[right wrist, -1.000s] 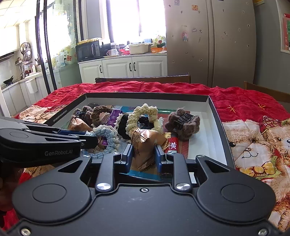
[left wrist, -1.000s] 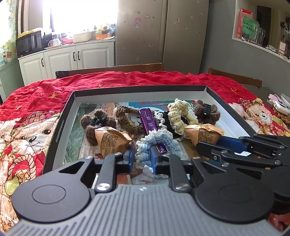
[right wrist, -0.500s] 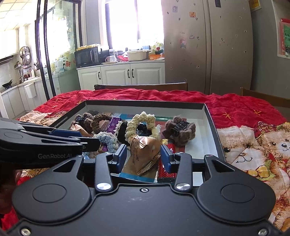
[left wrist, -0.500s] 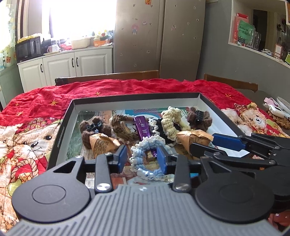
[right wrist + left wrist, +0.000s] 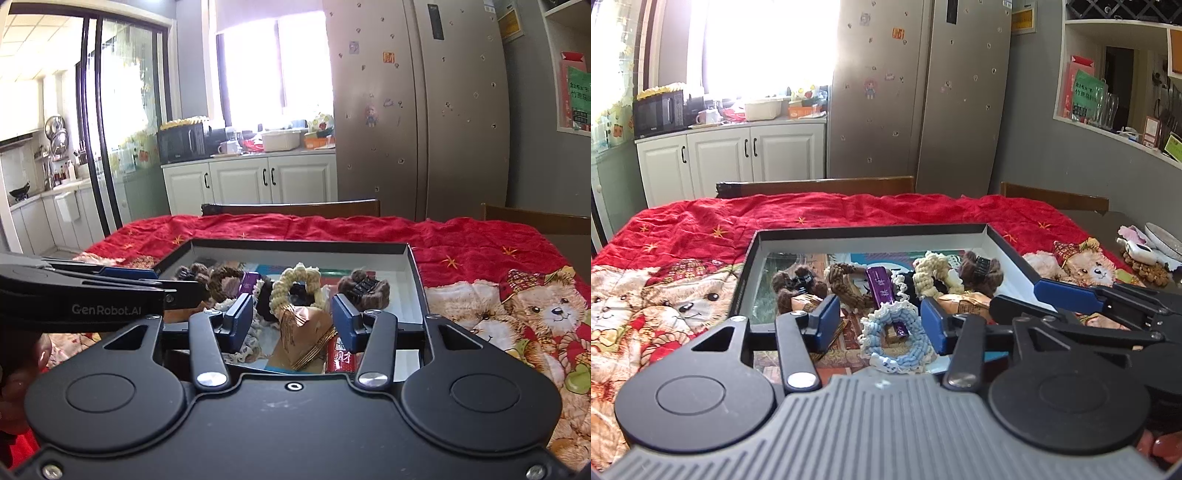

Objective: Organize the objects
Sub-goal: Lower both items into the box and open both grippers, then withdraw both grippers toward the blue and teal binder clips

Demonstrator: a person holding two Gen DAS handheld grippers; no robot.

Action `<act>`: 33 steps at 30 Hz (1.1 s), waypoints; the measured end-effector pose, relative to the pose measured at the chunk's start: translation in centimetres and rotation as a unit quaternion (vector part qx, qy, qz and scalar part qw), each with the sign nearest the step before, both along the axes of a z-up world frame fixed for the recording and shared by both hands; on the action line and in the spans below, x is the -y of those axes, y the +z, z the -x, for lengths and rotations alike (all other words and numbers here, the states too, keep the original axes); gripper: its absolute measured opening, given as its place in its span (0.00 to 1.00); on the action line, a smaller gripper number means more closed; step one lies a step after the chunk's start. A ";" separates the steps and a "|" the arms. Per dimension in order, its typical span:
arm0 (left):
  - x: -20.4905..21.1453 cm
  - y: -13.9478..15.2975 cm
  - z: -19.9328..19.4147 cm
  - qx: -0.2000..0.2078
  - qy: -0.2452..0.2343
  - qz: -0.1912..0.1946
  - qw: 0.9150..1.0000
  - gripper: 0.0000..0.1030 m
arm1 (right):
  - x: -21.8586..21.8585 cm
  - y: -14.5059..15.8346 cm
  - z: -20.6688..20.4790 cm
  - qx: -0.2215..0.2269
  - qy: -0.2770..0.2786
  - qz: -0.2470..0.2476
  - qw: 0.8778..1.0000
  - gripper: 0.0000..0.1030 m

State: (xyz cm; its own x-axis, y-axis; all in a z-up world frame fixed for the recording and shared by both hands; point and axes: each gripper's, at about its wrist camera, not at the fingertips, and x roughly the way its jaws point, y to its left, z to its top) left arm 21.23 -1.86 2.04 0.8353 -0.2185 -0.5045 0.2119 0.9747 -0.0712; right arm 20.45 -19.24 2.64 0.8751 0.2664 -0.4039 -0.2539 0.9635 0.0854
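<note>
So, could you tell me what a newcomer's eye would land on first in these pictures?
Probably the shallow black box on the red bear-print blanket, crowded with knitted scrunchies, fuzzy hair clips and wrapped snacks. Next, the two open tools: the left tool frames a blue and white scrunchie at the box's near edge, and the right tool frames a tan snack packet.
</note>
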 end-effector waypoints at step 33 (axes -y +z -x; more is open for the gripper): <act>-1.5 -5.7 8.5 -0.054 -0.026 -0.058 0.997 0.69 | -1.7 -4.2 4.9 -0.081 -0.028 0.019 0.996 0.50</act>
State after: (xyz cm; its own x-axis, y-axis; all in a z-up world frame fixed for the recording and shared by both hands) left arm 12.68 -0.38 -3.68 0.7640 -0.1944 -0.6153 0.2590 0.9657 0.0165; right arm 15.60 -17.50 -1.53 0.8109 0.2002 -0.5499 -0.1850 0.9792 0.0837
